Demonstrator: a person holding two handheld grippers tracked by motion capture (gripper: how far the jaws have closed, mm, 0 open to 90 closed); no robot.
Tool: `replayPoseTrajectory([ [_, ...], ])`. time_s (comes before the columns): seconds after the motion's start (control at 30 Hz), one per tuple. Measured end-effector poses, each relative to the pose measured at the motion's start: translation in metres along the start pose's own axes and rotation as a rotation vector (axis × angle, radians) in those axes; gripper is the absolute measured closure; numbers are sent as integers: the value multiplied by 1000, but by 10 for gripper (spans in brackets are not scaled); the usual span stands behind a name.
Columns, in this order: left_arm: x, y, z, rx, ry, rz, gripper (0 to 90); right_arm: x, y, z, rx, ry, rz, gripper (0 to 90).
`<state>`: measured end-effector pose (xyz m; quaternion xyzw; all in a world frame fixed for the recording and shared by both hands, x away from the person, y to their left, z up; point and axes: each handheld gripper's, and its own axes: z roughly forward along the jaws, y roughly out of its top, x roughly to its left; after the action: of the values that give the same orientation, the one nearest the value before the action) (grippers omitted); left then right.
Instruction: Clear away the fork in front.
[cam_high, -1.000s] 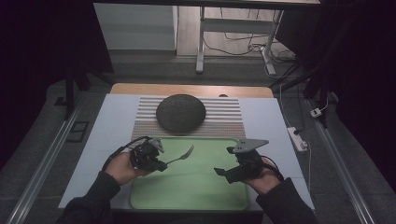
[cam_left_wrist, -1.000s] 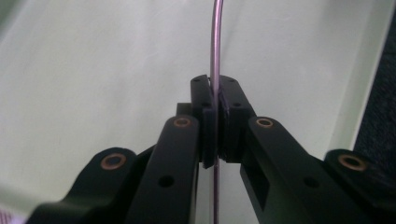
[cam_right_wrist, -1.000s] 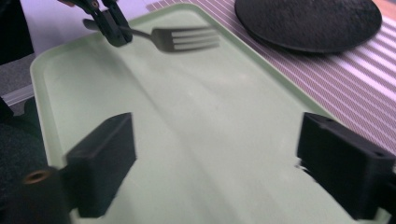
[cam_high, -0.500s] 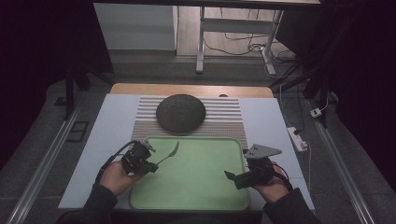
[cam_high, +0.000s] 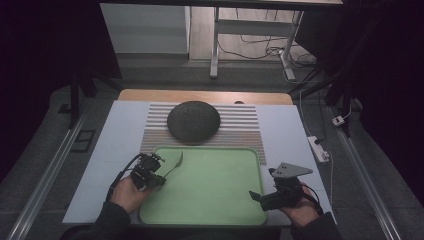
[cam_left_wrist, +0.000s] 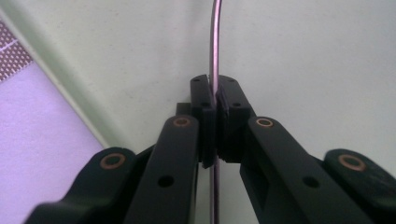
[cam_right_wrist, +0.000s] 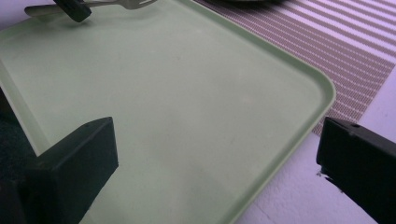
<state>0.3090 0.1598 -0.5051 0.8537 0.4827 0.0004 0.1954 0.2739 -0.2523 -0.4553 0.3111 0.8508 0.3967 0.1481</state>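
Note:
My left gripper (cam_high: 156, 179) is shut on the thin metal handle of a fork (cam_high: 175, 162) over the left edge of the green tray (cam_high: 210, 210). The fork's head points away toward the far left corner of the tray. In the left gripper view the jaws (cam_left_wrist: 216, 100) pinch the curved handle (cam_left_wrist: 214, 42) above the tray floor. My right gripper (cam_high: 259, 196) stands open and holds nothing at the tray's near right corner. In the right gripper view its jaws (cam_right_wrist: 219, 140) straddle the tray rim (cam_right_wrist: 322, 88), and the fork (cam_right_wrist: 126, 3) and left gripper (cam_right_wrist: 72, 8) show far off.
A dark round plate (cam_high: 193, 120) lies on a striped mat (cam_high: 240, 132) behind the tray. All of it rests on a pale table cover (cam_high: 120, 135). A power strip (cam_high: 318, 149) sits off the right edge.
My left gripper has drawn the fork left, toward the tray's left edge. My right gripper has pulled back and right to the tray's near right corner.

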Motion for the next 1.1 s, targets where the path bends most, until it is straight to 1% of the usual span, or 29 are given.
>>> replayPoseTrajectory([
  [0.1,1,1,4,9,3,-26,859,-2,-3,-1,11,2,11,0],
  [0.13,2,1,4,3,0,-34,859,-3,-4,-1,15,2,13,0],
  [0.27,3,0,4,-1,2,-47,856,-4,-6,0,24,10,20,0],
  [0.33,3,0,4,0,2,-48,851,-4,-7,0,32,14,20,0],
  [0.47,4,0,4,-1,-14,-45,823,-4,-8,1,37,18,17,0],
  [0.53,5,0,3,-1,-15,-39,781,-4,-8,1,41,18,15,0],
  [0.6,6,0,-1,-17,-21,-35,779,-4,-8,0,44,18,18,0],
  [0.67,8,1,-6,-48,-25,-29,779,-5,-9,0,44,17,19,0],
  [0.73,10,4,-12,-85,-21,-24,780,-5,-9,-1,43,17,23,0],
  [0.77,12,7,-14,-101,-23,-22,797,-5,-10,-2,42,19,28,0],
  [0.83,15,13,-15,-125,-25,-18,865,-5,-11,-3,42,20,34,0],
  [0.87,17,17,-14,-131,-31,-17,885,-5,-11,-4,39,20,37,0],
  [0.93,20,25,-10,-137,-41,-10,887,-5,-11,-6,35,23,44,0],
  [1.03,23,36,-1,-135,-25,3,887,-4,-12,-7,30,22,44,0],
  [1.1,24,41,4,-136,-34,1,887,-5,-12,-7,33,22,48,0],
])
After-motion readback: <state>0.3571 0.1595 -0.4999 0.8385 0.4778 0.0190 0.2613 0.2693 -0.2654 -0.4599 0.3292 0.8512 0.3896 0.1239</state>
